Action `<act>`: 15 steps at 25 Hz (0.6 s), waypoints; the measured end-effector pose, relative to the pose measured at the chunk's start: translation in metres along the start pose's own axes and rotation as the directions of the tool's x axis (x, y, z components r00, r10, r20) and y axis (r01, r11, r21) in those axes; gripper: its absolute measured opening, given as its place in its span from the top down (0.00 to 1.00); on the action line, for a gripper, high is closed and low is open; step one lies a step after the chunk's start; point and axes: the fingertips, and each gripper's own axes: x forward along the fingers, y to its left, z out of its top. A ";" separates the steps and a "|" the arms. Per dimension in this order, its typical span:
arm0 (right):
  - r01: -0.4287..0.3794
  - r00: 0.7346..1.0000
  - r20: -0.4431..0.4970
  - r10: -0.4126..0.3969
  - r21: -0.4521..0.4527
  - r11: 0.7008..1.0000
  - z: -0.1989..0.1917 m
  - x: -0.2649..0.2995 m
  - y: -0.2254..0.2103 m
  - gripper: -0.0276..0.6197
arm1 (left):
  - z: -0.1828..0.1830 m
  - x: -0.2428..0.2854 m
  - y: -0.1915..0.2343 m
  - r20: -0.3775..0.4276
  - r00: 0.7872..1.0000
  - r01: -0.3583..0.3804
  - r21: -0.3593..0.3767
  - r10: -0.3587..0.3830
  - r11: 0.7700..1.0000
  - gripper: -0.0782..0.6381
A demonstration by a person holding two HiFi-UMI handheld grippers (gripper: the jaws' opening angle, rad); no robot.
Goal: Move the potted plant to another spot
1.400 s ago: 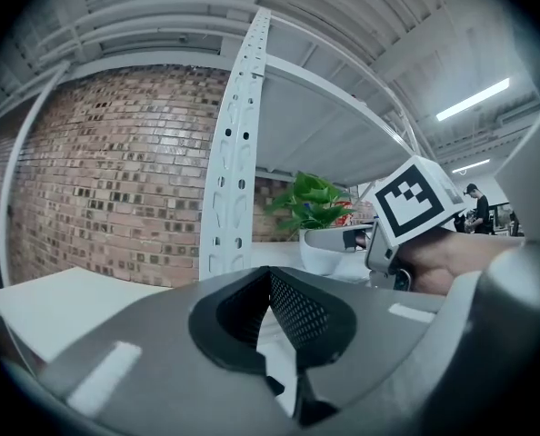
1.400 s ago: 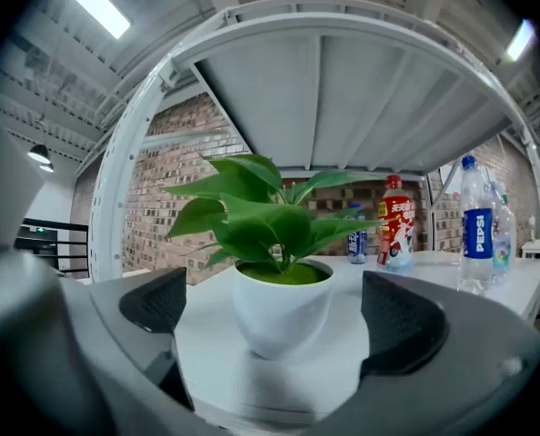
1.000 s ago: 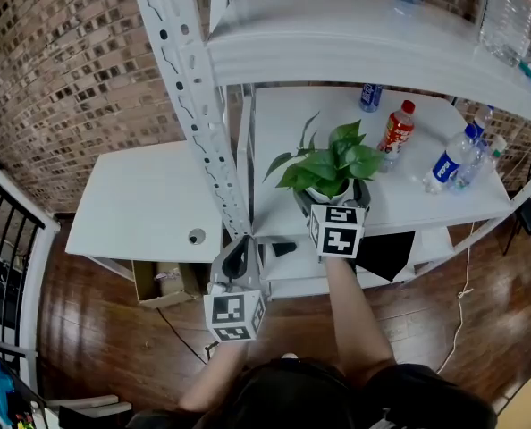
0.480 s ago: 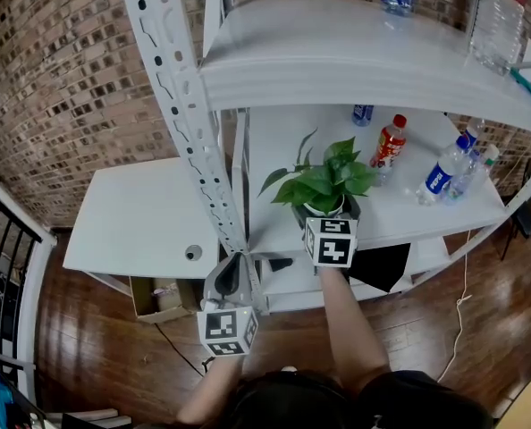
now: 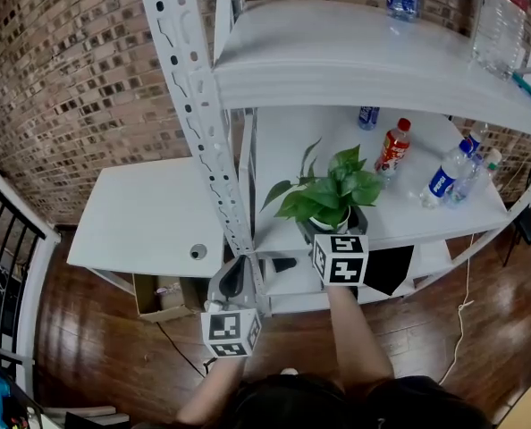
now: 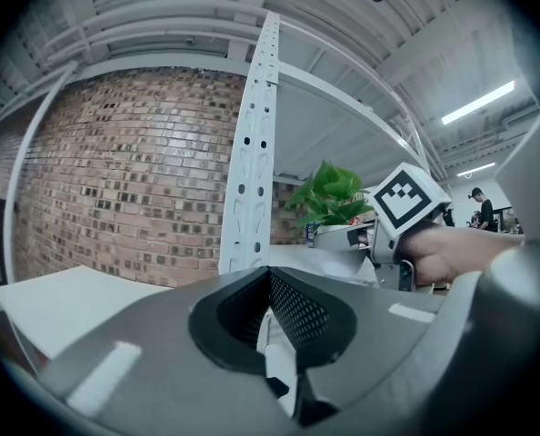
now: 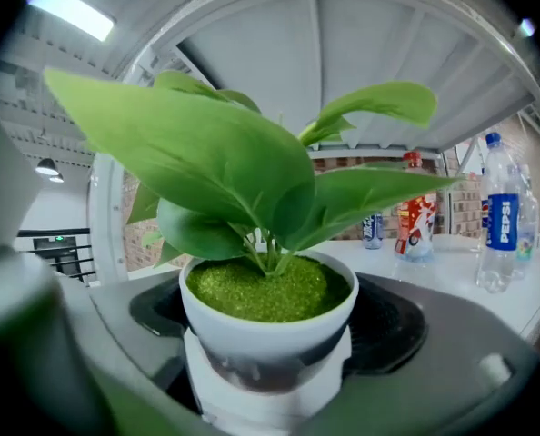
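Sitting between the 2 grey jaws of the right gripper (image 5: 332,229), the potted plant (image 5: 326,195) is clamped by its round, glossy white pot, whose top is packed with grainy green filling. Broad, smooth, pointed leaves spread above it. The pot is at the front edge of the flat white shelf board (image 5: 426,217), just right of the perforated white steel upright (image 5: 203,123). Farther right of that upright stand 1 red plastic bottle (image 5: 391,147) and 1 clear bottle with a blue label (image 5: 441,179). The left gripper (image 5: 237,275) is at the foot of the upright, level, its mesh-textured jaws drawn together on nothing. Left of the upright lie a plain white tabletop (image 5: 140,213) and a rough brick wall (image 5: 69,70).
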 end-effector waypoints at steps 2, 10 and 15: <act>-0.025 1.000 0.008 0.025 -0.013 1.000 0.001 -0.019 0.009 0.19 | -0.001 -0.003 0.000 -0.001 1.000 -0.003 -0.001 0.003 1.000 0.87; -0.074 0.997 0.012 0.075 -0.042 0.996 -0.010 -0.092 0.034 0.19 | -0.002 -0.019 -0.004 0.004 1.000 -0.005 -0.001 0.005 1.000 0.87; -0.161 0.987 -0.025 0.160 -0.061 0.985 -0.032 -0.125 0.073 0.19 | -0.006 -0.037 0.002 0.001 1.000 -0.027 0.003 0.027 1.000 0.87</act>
